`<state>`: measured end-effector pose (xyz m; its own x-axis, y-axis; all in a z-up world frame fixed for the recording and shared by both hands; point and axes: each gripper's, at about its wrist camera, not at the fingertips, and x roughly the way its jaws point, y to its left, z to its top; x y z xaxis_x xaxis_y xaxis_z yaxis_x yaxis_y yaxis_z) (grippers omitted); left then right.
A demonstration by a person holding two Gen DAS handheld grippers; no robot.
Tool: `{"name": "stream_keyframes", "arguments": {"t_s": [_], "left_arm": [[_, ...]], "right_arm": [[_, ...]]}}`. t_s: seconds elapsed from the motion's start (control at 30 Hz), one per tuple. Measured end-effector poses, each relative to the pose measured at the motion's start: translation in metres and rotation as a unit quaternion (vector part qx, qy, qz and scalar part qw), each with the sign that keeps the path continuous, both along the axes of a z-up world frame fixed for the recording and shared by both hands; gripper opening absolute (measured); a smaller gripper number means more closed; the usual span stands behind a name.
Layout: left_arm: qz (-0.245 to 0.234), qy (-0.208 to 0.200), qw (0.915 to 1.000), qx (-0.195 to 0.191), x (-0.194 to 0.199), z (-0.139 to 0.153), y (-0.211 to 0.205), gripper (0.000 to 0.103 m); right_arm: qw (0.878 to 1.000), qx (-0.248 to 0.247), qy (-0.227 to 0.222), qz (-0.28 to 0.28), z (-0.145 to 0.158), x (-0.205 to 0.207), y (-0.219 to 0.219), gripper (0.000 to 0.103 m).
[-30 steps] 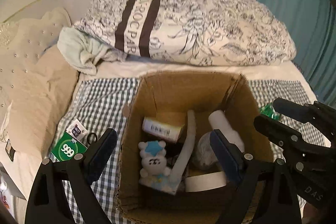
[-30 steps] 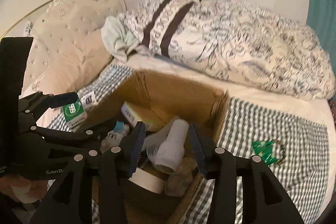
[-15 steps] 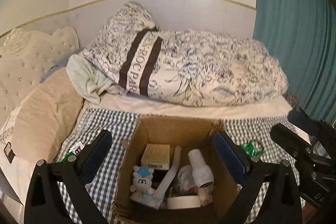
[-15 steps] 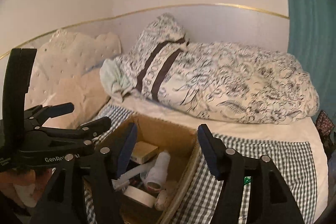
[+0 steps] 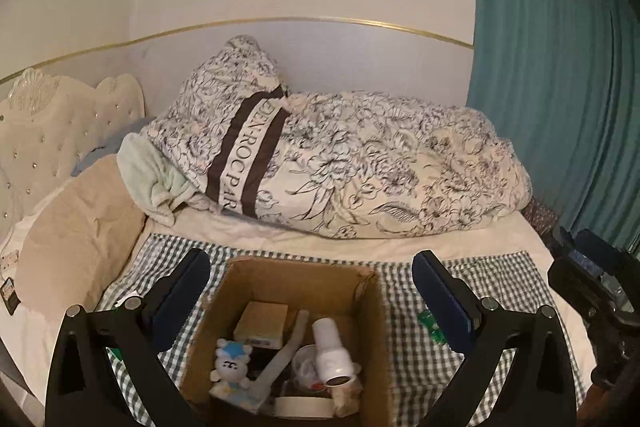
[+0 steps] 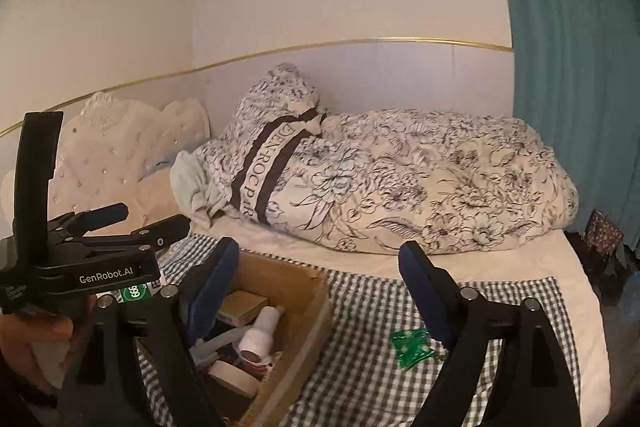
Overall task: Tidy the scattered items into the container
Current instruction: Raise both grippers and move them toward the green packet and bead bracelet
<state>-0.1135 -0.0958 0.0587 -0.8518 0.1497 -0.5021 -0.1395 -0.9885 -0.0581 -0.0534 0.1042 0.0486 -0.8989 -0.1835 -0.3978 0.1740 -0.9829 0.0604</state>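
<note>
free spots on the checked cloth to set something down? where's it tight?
Free: checked cloth right of the cardboard box, apart from the green packet; also the white sheet strip between cloth and floral duvet. Crowded: inside the box, and the cloth's left edge by the green 999 pack.

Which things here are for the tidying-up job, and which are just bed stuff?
For the job:
- cardboard box
- white bottle and plush toy, already inside
- green packet, not yet in, on the checked cloth

Just lying about:
- floral duvet
- beige pillow
- teal curtain
</note>
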Motion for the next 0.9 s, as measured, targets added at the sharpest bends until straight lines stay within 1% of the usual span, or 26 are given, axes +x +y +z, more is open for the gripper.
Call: {"name": "stream_keyframes", "arguments": {"t_s": [0.2,0.3,0.33,0.53,0.67,0.83,0.9], "left_arm": [[-0.006,0.012,0.9999,0.004,0.008,0.000,0.027,0.103],[-0.011,0.011,0.9999,0.004,0.008,-0.002,0.042,0.103],[-0.014,0.009,0.9999,0.002,0.008,-0.004,0.048,0.103],[-0.033,0.011,0.9993,-0.015,0.012,-0.015,0.086,0.103],[-0.040,0.010,0.9991,-0.014,0.012,-0.027,0.107,0.103],[-0.039,-0.004,0.9991,-0.018,0.006,-0.050,0.129,0.103],[-0.044,-0.020,0.9986,-0.024,0.002,-0.065,0.138,0.103]], "right_arm": [[1.000,0.004,-0.006,-0.031,-0.002,0.006,0.029,0.097],[0.999,0.010,-0.009,-0.047,-0.005,0.009,0.043,0.100],[0.998,0.013,-0.011,-0.052,-0.006,0.009,0.048,0.103],[0.996,0.026,-0.020,-0.080,-0.016,0.014,0.082,0.103],[0.995,0.041,-0.028,-0.091,-0.025,0.015,0.106,0.103],[0.992,0.066,-0.050,-0.095,-0.049,0.012,0.139,0.103],[0.991,0.077,-0.057,-0.098,-0.063,0.010,0.151,0.103]]}}
